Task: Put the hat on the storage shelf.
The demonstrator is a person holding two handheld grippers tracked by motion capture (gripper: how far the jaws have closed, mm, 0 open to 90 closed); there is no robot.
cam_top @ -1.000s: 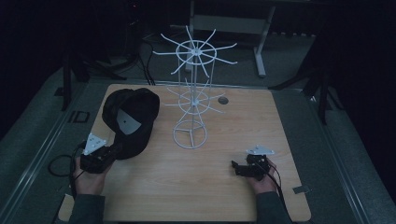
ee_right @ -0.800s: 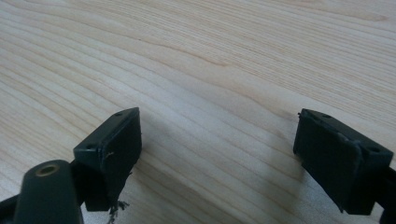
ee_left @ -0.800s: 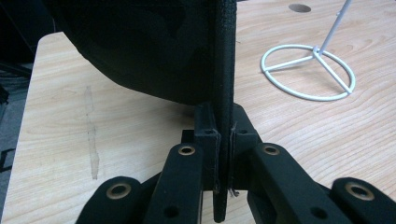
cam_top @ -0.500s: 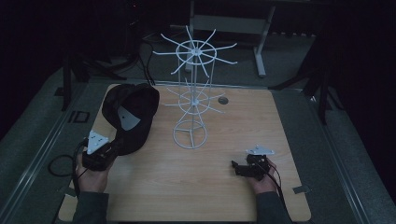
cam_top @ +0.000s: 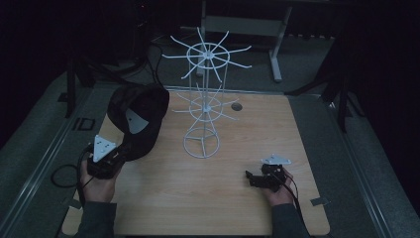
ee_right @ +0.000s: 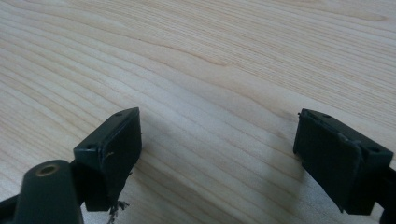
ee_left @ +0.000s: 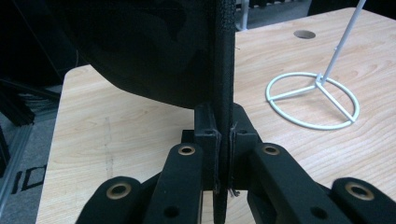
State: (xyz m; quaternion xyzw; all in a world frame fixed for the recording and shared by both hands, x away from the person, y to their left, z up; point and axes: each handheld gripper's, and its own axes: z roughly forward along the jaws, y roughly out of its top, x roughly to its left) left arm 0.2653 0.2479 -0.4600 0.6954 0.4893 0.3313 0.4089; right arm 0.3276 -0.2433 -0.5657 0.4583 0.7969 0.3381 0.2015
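Cap (cam_top: 138, 119) brim is pinched in my left fingers (ee_left: 224, 135); right fingers (ee_right: 345, 163) gape empty above the counter (cam_top: 198, 198). Next I lift it toward a rack (cam_top: 205, 99) hook.

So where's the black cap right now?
In the high view the black cap is on the table's left side, just left of the white wire rack, its edge clamped in the left gripper.
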